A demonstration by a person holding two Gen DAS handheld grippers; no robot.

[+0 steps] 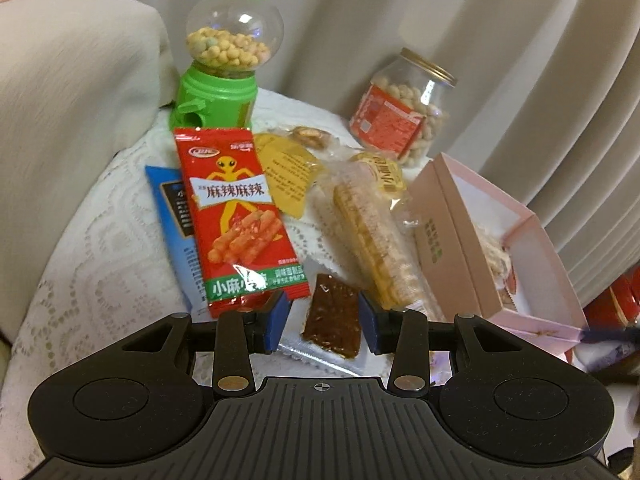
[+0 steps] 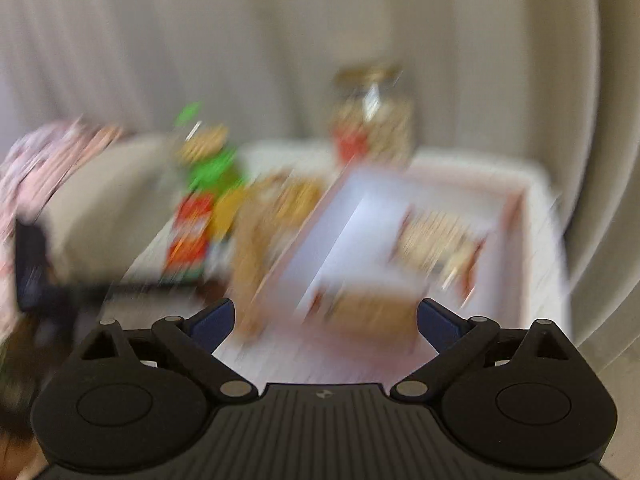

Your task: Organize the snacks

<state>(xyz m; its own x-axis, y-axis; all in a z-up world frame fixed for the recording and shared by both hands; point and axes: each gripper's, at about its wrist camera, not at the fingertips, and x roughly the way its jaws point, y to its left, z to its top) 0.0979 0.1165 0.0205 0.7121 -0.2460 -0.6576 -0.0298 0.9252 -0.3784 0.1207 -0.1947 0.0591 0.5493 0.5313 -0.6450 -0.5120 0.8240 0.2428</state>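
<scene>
Jaws half-open astride brown snack pkt [image 1: 331,322] on left gripper [image 1: 325,316], not clamped, risks snagging red pkt [image 1: 236,216]; right gripper [image 2: 325,320] wide, empty.

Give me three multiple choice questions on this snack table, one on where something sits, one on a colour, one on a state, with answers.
1. Where does the red snack packet lie?
A. in front of the green candy dispenser
B. inside the pink box
C. on the jar

2. What colour is the jar's lid?
A. blue
B. gold
C. black

3. How does the right gripper stand?
A. shut on a packet
B. shut on the jar
C. open, holding nothing

Answers: 1 A, the packet lies right below the dispenser's base. 2 B, the rim shines gold. 3 C, its fingers are spread wide apart.
</scene>
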